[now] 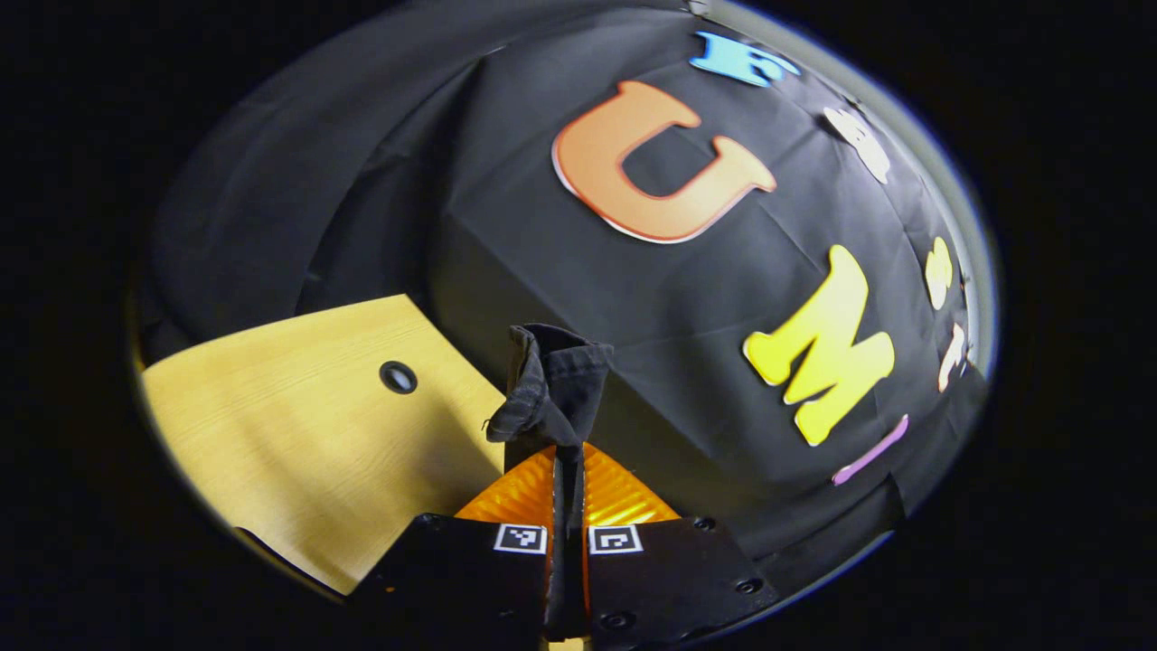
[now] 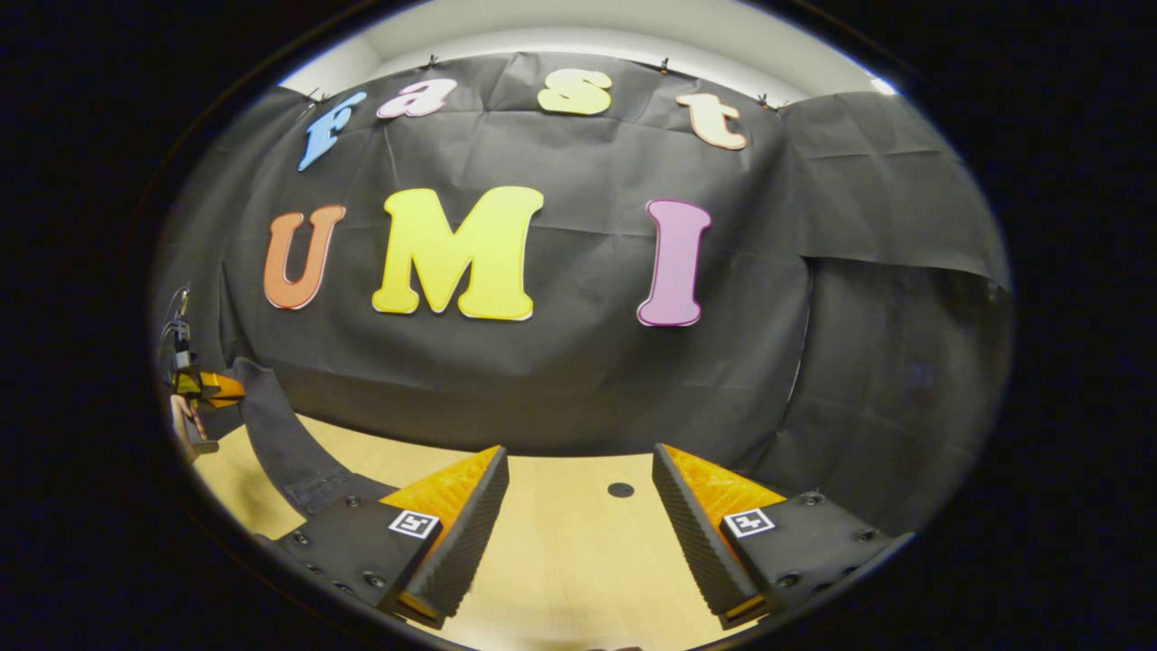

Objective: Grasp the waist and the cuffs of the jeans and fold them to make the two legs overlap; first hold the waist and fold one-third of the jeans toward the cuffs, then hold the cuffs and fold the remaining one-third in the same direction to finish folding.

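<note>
Between the left gripper [image 1: 567,470]'s fingers, a bunch of dark denim is pinched tight: both fingers press together on a fold of the jeans [image 1: 551,384], and the cloth pokes up past their tips in a crumpled wad with a stitched hem showing at its top. That gripper is lifted off the table [image 1: 307,434], whose pale wood lies down and to the left in the left gripper view, with a small dark round hole [image 1: 399,377] in its surface. Behind the cloth hangs the booth's black wall.

From the right gripper view, the right gripper [image 2: 578,506] hovers over the same wooden table [image 2: 578,551], its fingers spread wide apart with nothing between them but bare wood. The round hole [image 2: 620,489] sits on the far part of the table, between the two fingertips as seen from here. Off at the far left edge of that view, the other gripper [image 2: 203,387] is held up by a hand [image 2: 185,420], and from it the jeans [image 2: 285,443] hang as a long dark band that slopes down to the table and ends beside the right gripper's left finger [image 2: 452,524]; a seamed or pocketed part of the denim lies there on the wood. Whether the held end is waist or cuff, I cannot tell.
</note>
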A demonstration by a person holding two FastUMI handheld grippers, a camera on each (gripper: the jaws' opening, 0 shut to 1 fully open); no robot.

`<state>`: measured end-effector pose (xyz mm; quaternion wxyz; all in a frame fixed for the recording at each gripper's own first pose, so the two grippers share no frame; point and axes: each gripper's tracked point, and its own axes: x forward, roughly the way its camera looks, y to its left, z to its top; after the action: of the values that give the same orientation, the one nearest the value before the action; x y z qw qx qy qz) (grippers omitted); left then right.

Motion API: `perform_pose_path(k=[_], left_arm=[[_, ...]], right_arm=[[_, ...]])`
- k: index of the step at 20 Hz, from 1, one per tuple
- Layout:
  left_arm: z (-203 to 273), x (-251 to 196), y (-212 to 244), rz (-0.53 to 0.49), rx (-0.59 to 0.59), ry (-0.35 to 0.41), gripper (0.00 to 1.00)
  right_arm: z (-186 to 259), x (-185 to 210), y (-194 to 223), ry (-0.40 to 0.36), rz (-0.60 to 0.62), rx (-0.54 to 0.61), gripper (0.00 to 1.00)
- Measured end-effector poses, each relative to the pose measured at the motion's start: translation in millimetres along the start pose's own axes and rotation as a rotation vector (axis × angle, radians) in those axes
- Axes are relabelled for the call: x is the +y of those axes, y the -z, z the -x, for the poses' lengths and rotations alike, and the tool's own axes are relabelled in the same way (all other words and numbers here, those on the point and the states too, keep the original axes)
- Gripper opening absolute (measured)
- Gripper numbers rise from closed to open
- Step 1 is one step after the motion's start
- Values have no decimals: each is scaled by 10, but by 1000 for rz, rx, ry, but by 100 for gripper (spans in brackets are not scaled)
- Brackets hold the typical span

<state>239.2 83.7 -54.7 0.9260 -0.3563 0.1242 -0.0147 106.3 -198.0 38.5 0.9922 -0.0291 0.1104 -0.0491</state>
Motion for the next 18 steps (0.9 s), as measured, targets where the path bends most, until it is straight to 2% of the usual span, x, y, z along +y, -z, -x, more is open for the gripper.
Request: perform_pose_path(k=[4, 11, 14, 18], left_arm=[[125, -504, 178, -258, 14, 83, 3], [256, -1182, 670, -538, 65, 202, 3], [225, -1387, 1048, -638, 120, 252, 3], [263, -1534, 1834, -826, 237, 329, 3]], right_arm=[[132, -189, 60, 28, -16, 6, 96], [298, -386, 110, 65, -29, 7, 96], [363, -511, 177, 86, -49, 18, 96], [446, -626, 270, 109, -61, 30, 96]])
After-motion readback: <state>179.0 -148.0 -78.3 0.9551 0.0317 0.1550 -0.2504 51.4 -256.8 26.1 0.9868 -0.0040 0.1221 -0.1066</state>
